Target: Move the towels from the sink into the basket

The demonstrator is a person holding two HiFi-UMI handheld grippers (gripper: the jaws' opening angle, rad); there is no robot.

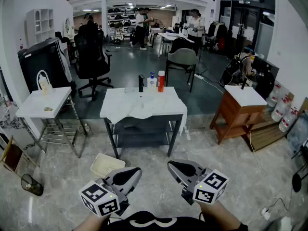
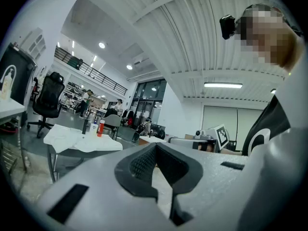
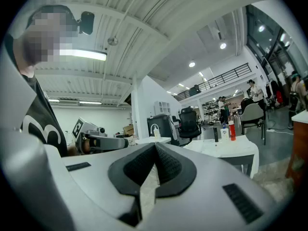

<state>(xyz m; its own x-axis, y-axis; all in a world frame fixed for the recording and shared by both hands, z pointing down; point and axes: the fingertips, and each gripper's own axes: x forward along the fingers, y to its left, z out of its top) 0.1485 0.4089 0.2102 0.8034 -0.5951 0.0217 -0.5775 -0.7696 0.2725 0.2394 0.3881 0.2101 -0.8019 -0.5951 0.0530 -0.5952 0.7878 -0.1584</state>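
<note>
White towels (image 1: 143,107) lie heaped over the sink table (image 1: 178,110) a few steps ahead, beside a black faucet (image 1: 141,83). The cream basket (image 1: 107,165) sits on the floor in front of the table's left leg. Both grippers are held close to my body, pointing level. My left gripper (image 1: 136,172) is shut and empty, just right of the basket in the head view. My right gripper (image 1: 171,166) is also shut with nothing in it. In the left gripper view the towels (image 2: 77,138) show far off to the left; in the right gripper view the table (image 3: 226,146) lies to the right.
A white bottle (image 1: 152,82) and an orange bottle (image 1: 161,81) stand by the faucet. A small white side table (image 1: 41,102) is at the left, a wooden cabinet (image 1: 238,109) at the right. Office chairs and people are far behind. Marble floor lies between me and the table.
</note>
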